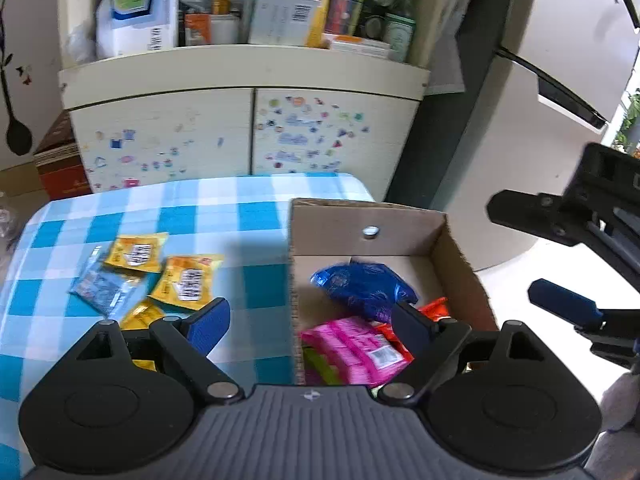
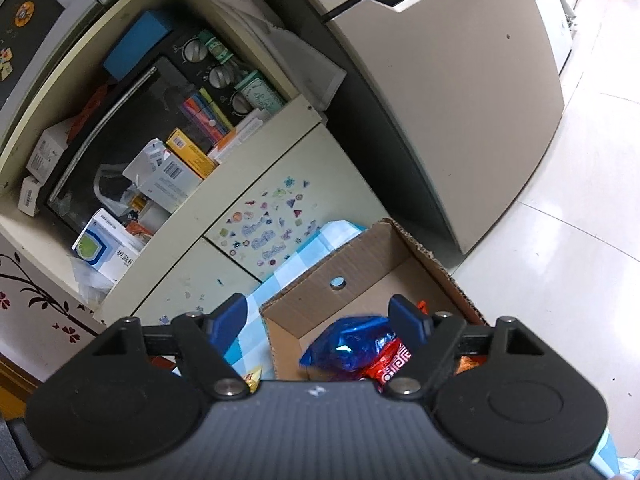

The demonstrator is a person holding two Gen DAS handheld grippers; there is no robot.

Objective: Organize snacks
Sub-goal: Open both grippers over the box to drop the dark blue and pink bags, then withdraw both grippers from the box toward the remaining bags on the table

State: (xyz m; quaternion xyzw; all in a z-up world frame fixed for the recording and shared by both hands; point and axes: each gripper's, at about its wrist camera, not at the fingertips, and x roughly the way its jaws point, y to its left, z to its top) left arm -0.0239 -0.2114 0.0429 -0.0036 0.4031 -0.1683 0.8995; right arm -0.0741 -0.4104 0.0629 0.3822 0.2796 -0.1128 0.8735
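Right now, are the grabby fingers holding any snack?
No. Both the left gripper and the right gripper are open and empty; the shiny blue snack bag lies loose in the brown cardboard box.

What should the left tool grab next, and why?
Probably swing the left tool over to the nearest yellow packet. Its jaws are open and empty, the blue bag already lies in the cardboard box, and yellow packets still lie on the checked tablecloth.
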